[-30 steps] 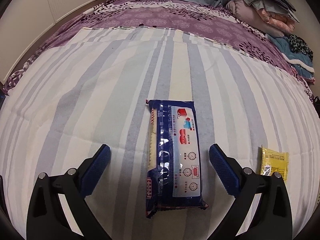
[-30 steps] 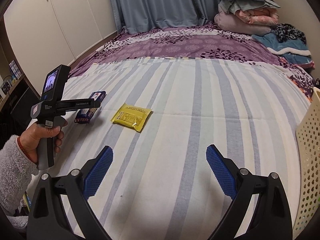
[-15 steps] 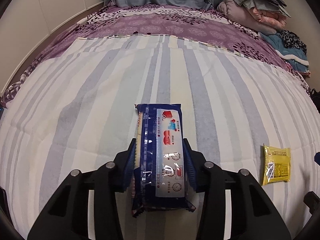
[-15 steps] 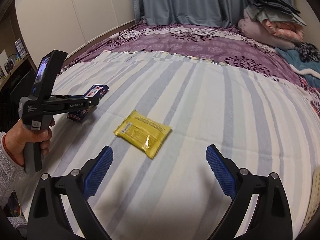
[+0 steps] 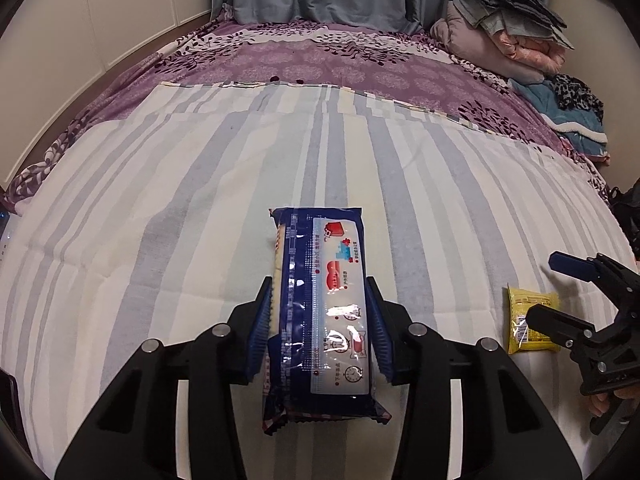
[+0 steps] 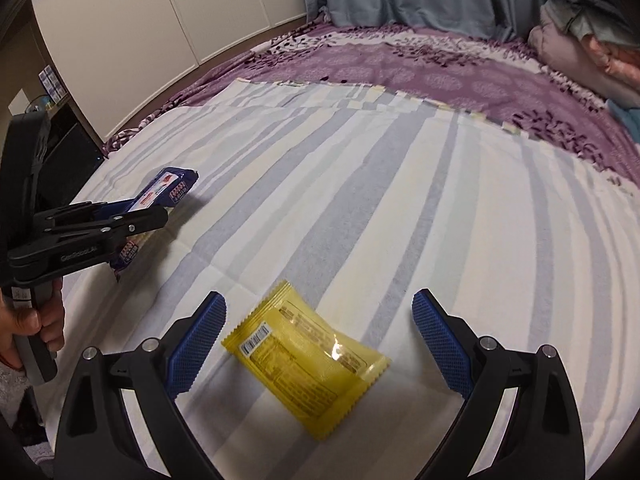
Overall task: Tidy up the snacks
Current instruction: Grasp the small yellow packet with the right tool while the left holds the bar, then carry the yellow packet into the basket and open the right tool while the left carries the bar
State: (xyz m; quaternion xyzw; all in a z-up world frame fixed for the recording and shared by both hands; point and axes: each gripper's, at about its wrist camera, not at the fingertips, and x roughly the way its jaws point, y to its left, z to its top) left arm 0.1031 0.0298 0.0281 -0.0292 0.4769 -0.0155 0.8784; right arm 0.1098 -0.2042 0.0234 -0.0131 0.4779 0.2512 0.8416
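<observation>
**Yellow packet sits between the open right claw's pads**

The right claw [image 6: 318, 344] gapes wide, empty, over the yellow packet [image 6: 308, 360], whose long axis runs diagonally across the gap. The left claw [image 5: 318, 332] is clamped on the blue packet [image 5: 320, 304]. Both are over the striped bed sheet [image 6: 440, 220] in a bedroom.

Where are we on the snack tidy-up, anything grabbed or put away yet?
Nothing looks put away; no container shows. In hand: the left gripper is shut on the blue cracker pack, its far end raised off the striped sheet. Left: the yellow packet lies flat between the right gripper's open jaws, ungripped.
</observation>
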